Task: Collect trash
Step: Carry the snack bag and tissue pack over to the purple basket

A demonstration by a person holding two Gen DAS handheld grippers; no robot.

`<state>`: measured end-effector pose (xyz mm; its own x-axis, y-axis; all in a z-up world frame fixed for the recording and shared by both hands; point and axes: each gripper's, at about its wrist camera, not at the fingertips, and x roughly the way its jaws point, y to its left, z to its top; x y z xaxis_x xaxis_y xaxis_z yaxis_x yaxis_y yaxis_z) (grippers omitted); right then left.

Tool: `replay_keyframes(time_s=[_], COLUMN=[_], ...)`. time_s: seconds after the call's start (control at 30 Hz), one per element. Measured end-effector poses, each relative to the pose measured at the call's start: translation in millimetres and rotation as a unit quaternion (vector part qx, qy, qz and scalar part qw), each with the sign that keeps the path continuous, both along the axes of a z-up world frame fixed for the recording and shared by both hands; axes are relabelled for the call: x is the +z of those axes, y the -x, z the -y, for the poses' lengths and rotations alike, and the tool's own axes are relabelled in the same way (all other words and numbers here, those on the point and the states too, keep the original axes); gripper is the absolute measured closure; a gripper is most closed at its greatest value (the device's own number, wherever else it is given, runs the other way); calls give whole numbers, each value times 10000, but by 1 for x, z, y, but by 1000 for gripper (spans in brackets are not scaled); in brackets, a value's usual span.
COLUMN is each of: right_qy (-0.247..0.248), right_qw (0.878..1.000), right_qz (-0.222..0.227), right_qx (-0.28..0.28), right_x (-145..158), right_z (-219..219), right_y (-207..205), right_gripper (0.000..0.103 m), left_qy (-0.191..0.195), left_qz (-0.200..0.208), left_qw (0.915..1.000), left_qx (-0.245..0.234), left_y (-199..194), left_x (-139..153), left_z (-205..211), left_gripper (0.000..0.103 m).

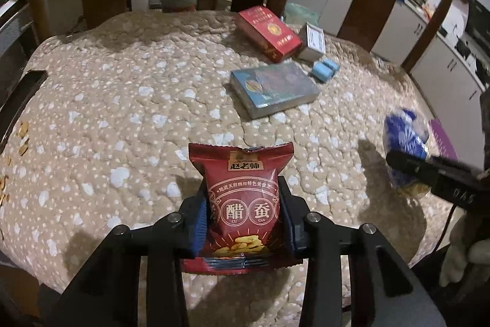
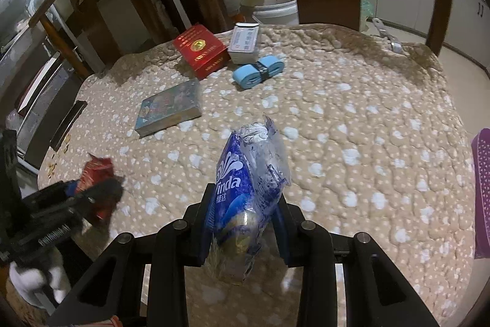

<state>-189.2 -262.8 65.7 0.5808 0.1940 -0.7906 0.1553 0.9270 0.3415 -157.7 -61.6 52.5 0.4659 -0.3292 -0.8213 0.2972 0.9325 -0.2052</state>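
Wrappers both secured: left gripper (image 1: 242, 222) clamps the red snack packet (image 1: 243, 204) upright between its fingers, right gripper (image 2: 245, 222) pinches the blue tissue pack (image 2: 245, 192) likewise.

Black grippers (image 1: 243, 213), blue-lined jaws, white gloves (image 1: 459, 253)

The lower part of the red snack packet (image 1: 243, 204) is hidden behind the left gripper's (image 1: 243, 219) pads. At the right edge of the left wrist view, the blue tissue pack (image 1: 404, 140) is blurred. At the right edge of the right wrist view, a purple object (image 2: 482, 192) is cut off and unidentifiable. Small brown bits (image 1: 23, 134) at the left edge are too small to name.
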Motion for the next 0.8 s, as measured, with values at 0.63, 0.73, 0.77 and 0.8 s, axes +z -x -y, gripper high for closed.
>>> replay_keyframes(time_s=[0.63, 0.73, 0.77, 0.8], right_qy=[304, 301, 257, 213], right_qw=[9949, 9936, 9934, 9930], right_qz=[441, 484, 502, 534], right_qx=[-850, -972, -1002, -1030], right_x=[-8, -11, -11, -10], right_z=[83, 93, 96, 100], right_y=[60, 66, 68, 70], right_gripper=[66, 66, 66, 66], left_qy=[-530, -645, -686, -711], left_qz=[519, 535, 544, 552], left_qw=[9950, 9929, 9920, 9915], left_qx=[-674, -840, -905, -940], left_y=[26, 31, 33, 34], left_x=[42, 39, 38, 37], left_z=[91, 111, 118, 122], left_gripper=[65, 65, 65, 65])
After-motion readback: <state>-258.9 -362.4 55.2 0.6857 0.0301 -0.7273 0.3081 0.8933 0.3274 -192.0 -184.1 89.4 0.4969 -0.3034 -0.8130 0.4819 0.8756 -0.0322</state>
